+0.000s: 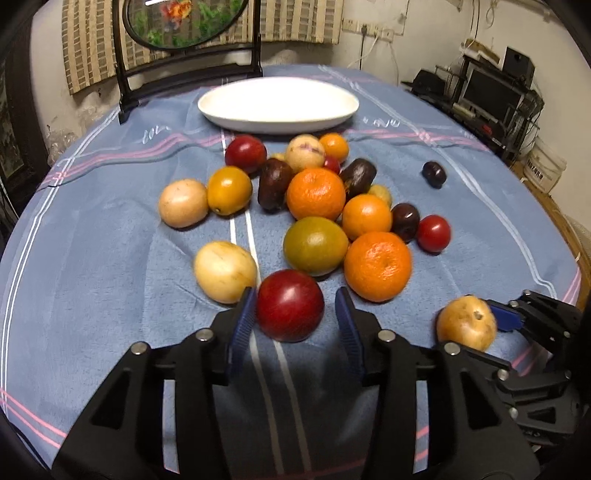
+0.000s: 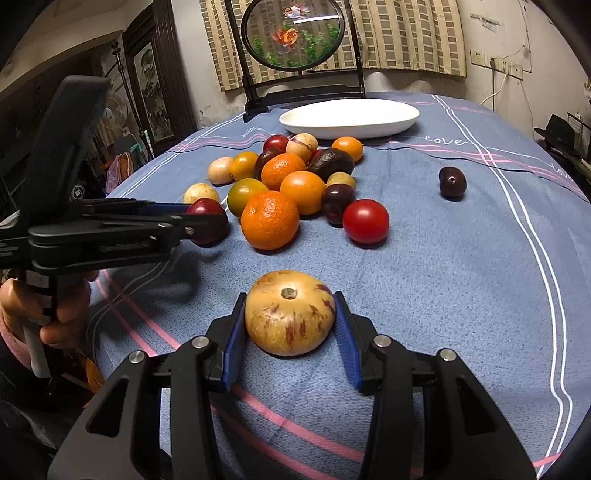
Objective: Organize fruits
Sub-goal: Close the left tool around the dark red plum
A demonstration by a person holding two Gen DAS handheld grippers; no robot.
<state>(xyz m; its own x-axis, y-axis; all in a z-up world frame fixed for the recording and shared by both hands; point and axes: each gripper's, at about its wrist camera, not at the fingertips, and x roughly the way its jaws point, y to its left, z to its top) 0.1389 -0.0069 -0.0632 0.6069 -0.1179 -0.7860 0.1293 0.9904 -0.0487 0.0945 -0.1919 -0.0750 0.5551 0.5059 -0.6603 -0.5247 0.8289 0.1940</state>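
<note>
A dark red round fruit (image 1: 290, 309) lies on the blue cloth between the jaws of my left gripper (image 1: 295, 295). The left pad (image 1: 243, 317) touches it, and a strip of cloth shows before the right pad, so the jaws are open. From the right wrist view, this gripper (image 2: 218, 221) reaches in from the left around that fruit (image 2: 207, 210). My right gripper (image 2: 290, 297) is shut on a yellow fruit with purple streaks (image 2: 290, 314), stem end facing up. The heap of oranges (image 1: 377, 266), tomatoes and plums lies ahead, with the white oval plate (image 1: 277, 125) behind it.
One dark plum (image 2: 452, 182) sits apart at the right of the cloth. A round framed picture on a black stand (image 2: 295, 33) rises behind the plate. A person's hand (image 2: 55, 310) holds the left gripper's handle. Shelves with electronics (image 1: 491, 88) stand past the table's right edge.
</note>
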